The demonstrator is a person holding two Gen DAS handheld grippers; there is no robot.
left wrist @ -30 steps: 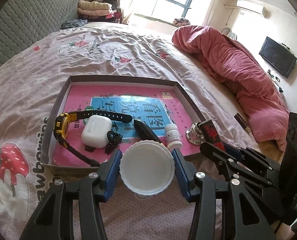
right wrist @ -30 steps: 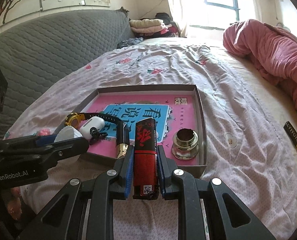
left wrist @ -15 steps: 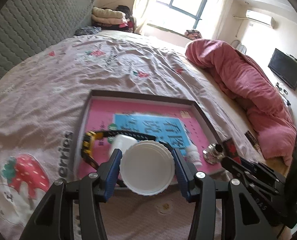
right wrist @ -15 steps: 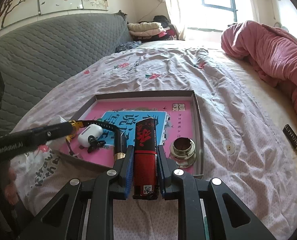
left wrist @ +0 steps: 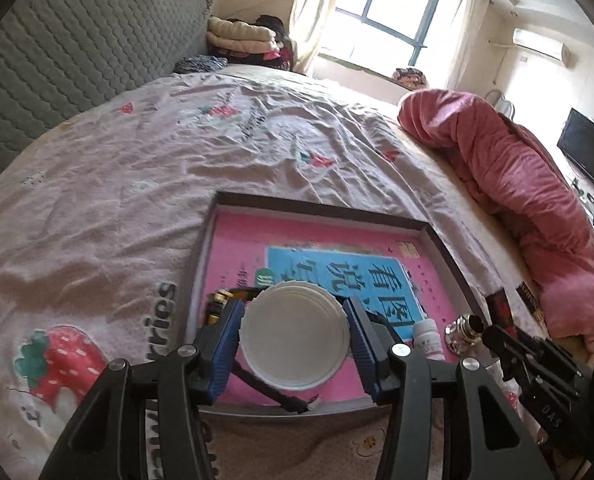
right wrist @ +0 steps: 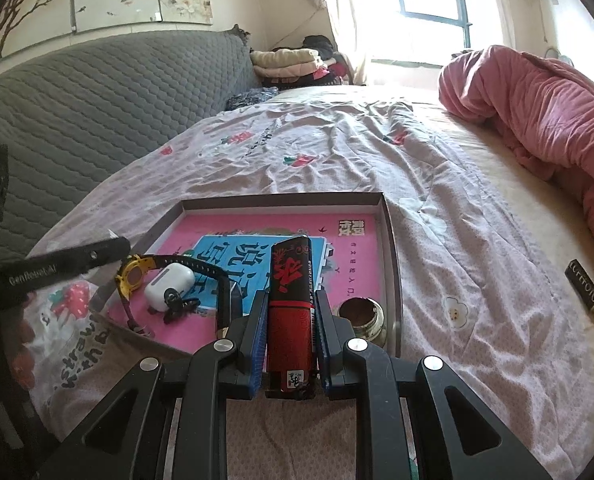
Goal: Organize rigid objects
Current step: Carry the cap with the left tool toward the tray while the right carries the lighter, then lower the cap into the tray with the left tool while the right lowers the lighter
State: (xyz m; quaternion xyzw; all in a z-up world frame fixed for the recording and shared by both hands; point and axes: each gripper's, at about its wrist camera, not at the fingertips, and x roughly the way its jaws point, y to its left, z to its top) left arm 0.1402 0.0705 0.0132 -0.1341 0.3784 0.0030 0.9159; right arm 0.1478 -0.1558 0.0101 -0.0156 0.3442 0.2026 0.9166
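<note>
Placement step: left gripper (left wrist: 293, 338) clamps a white lid (left wrist: 293, 336), right gripper (right wrist: 289, 330) a red lighter (right wrist: 289, 300); next, lowering into the tray (right wrist: 393, 264), lower centre.

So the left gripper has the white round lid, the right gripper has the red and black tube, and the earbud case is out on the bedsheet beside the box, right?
Not quite: the earbud case lies inside the box, next to the yellow watch, as the right wrist view shows. The rest holds: the left gripper grips the white round lid, and the right gripper grips the red and black tube.
</note>
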